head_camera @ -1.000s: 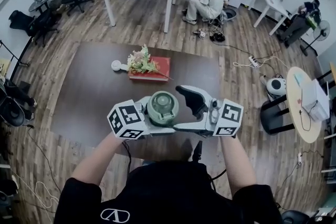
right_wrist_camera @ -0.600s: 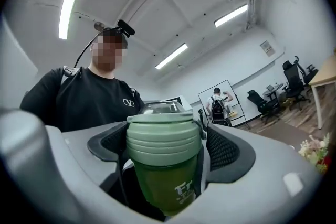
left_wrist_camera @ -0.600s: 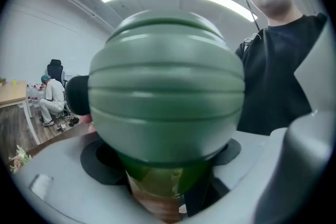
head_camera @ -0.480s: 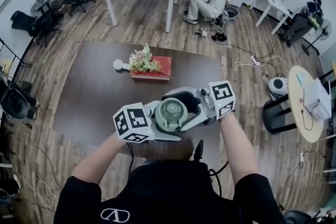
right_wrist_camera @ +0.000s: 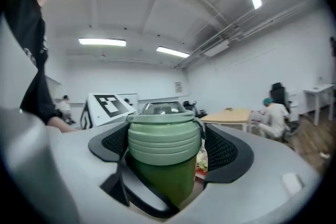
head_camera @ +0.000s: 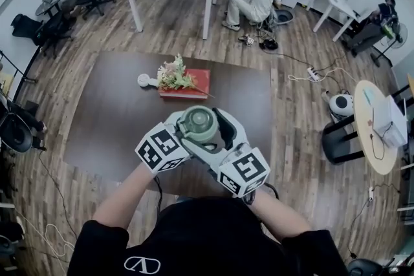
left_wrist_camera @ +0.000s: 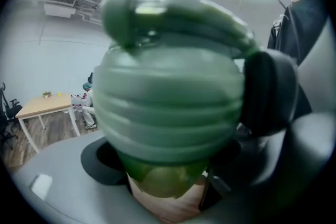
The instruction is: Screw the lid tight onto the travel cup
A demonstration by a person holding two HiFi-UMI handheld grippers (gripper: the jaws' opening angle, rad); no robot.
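My left gripper (left_wrist_camera: 163, 176) holds the green cup (right_wrist_camera: 160, 181) tight by its body. My right gripper (right_wrist_camera: 168, 152) squeezes the lid (right_wrist_camera: 163, 131) on top of it. The cup is up above the brown table (head_camera: 110, 113).

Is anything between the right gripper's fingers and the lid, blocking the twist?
Nothing visible does. The lid sits directly between the right gripper's fingers, their pads against its ribbed sides. It is already on the travel cup, whose body the left gripper holds below.
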